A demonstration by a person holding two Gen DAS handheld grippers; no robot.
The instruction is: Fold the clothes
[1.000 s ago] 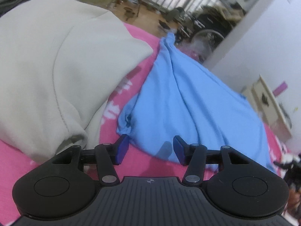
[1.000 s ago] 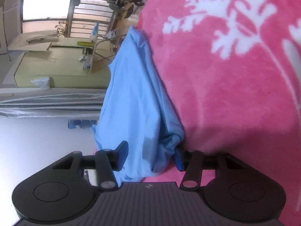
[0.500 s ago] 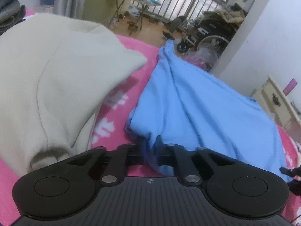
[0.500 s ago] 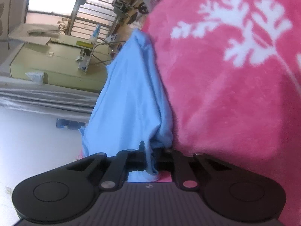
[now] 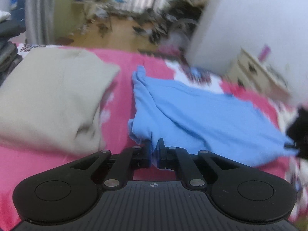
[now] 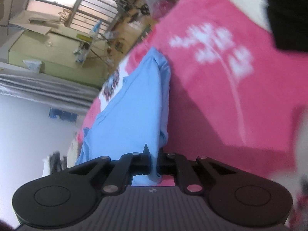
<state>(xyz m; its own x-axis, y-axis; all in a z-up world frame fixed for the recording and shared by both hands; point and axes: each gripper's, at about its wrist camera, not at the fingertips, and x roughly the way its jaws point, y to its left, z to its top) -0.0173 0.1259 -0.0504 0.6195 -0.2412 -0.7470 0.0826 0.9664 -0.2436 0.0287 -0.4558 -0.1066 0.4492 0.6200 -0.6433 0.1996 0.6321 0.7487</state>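
A light blue garment (image 5: 202,113) lies on a pink blanket (image 5: 127,71) with white flower prints. My left gripper (image 5: 154,152) is shut on a bunched corner of it, lifted off the blanket. In the right wrist view the same blue garment (image 6: 130,115) stretches away from me, and my right gripper (image 6: 153,159) is shut on another edge of it. At the far right of the left wrist view the dark shape of the other gripper (image 5: 298,132) shows at the cloth's far corner. Both views are blurred by motion.
A folded beige garment (image 5: 48,100) lies left of the blue one. Dark folded clothes (image 5: 7,44) are stacked at the far left. A white wall (image 5: 250,19) and a pale cabinet (image 5: 256,71) stand to the right. Beyond the bed is a wooden floor with clutter.
Both grippers went from open around the blue cloth's edges to shut on them. Both then rose and pulled back, lifting the garment's near edge off the blanket.
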